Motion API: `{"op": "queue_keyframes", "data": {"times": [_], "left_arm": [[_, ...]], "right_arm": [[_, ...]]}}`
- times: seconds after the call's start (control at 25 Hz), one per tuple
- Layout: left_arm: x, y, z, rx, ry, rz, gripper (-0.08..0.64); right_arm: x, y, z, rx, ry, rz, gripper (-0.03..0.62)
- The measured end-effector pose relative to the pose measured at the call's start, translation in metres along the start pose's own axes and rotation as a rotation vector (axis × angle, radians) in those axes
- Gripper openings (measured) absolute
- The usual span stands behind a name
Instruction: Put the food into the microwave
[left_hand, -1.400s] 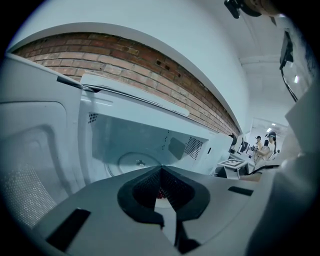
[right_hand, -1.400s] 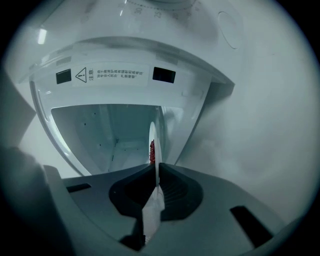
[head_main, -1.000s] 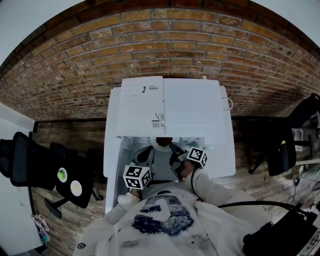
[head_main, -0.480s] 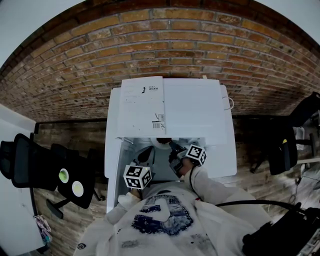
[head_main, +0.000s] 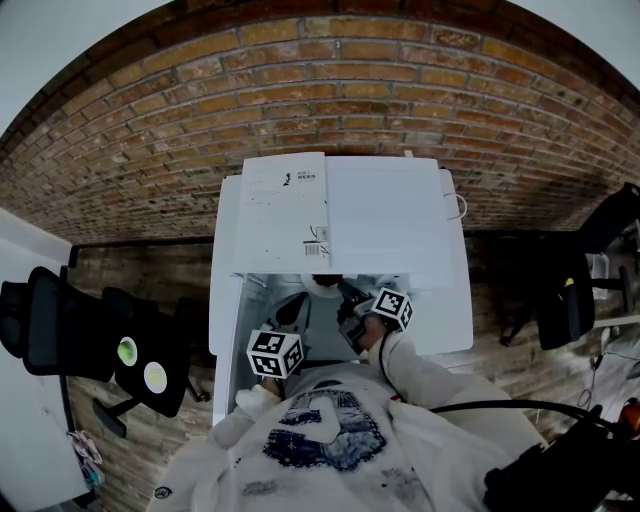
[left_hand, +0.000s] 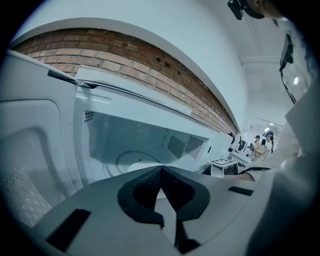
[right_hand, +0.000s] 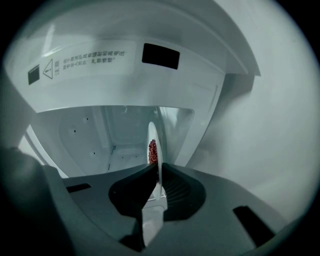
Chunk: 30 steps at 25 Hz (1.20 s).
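A white microwave (head_main: 340, 215) stands with its door open, and its cavity (right_hand: 115, 135) faces me. My right gripper (right_hand: 158, 170) is shut on the rim of a white plate (right_hand: 154, 142), seen edge-on in the right gripper view. Red food (right_hand: 152, 151) lies on the plate. The plate (head_main: 320, 287) sits at the mouth of the cavity, under the microwave's front edge. My left gripper (left_hand: 161, 172) is shut with nothing in it, pointing into the cavity at the glass turntable (left_hand: 131, 161). In the head view it (head_main: 288, 318) hangs left of the right gripper (head_main: 348, 302).
The open door panel (left_hand: 30, 165) stands at the left of the cavity. A brick wall (head_main: 330, 90) runs behind the microwave. Black office chairs (head_main: 90, 335) stand on the floor at the left, another chair (head_main: 565, 300) at the right.
The right gripper has carried the plate a little further up toward the cavity. The left gripper has barely moved.
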<state>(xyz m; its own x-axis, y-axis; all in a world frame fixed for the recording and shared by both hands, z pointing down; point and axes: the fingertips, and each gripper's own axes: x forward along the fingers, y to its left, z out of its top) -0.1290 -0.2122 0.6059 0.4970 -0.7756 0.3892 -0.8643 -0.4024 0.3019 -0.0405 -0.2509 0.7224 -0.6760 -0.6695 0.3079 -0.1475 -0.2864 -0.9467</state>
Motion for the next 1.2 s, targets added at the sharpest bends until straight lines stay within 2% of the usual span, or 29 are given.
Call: {"op": "queue_keyframes", "data": {"times": [0.88,1.2], "left_arm": [[-0.006,-0.014,-0.009,-0.005,0.005,-0.011,0.008],[-0.011,-0.017,-0.013,-0.009,0.007,-0.006,0.008]], "right_arm": [[-0.023,-0.001,-0.012,-0.003,0.024,0.025,0.025],[-0.026,-0.001,-0.031,-0.006,0.084,0.030,0.025]]}}
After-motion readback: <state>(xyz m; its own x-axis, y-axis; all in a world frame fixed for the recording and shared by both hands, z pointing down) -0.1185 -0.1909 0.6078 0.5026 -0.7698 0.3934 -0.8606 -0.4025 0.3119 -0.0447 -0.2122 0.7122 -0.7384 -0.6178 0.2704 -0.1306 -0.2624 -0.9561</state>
